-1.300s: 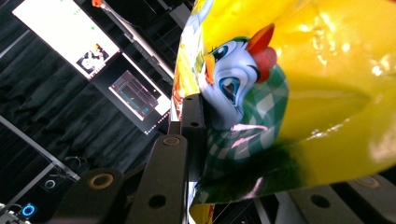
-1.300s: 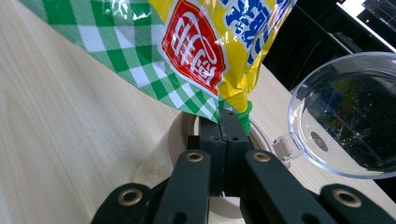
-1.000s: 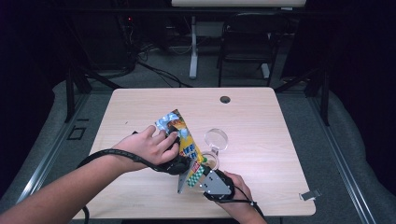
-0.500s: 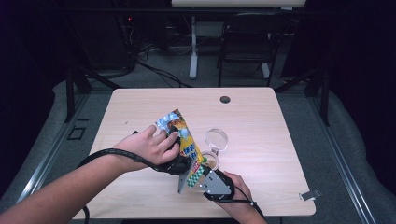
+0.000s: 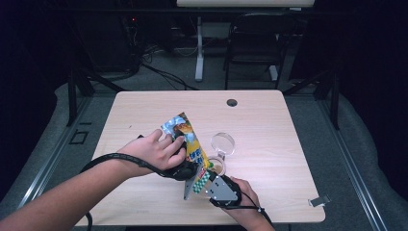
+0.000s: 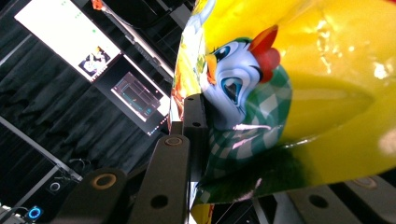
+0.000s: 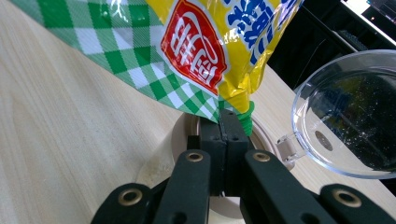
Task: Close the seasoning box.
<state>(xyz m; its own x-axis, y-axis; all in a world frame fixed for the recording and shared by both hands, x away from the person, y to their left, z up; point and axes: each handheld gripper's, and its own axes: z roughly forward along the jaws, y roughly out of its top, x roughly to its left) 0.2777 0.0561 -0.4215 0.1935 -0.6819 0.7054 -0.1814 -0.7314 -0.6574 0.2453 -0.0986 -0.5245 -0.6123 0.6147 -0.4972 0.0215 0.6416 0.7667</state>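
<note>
Holding: both hand-held grippers pinch the shiny yellow snack bag (image 5: 188,144)
Done: corner gripped over small round cup (image 5: 217,166)
Left: opening, pouring

A light wooden table (image 5: 144,120) carries the work, with a round dark cable hole (image 5: 232,102) near its far edge, well beyond the right claw (image 5: 208,176). A clear lid (image 5: 223,143) lies flat on the wood just past that claw, on its far side. A small round container (image 7: 187,140) stands on the table right under the claw's tips, touching the lid's tab. At the near right corner, well off to the claw's right, lies a small metal clip (image 5: 319,200).
</note>
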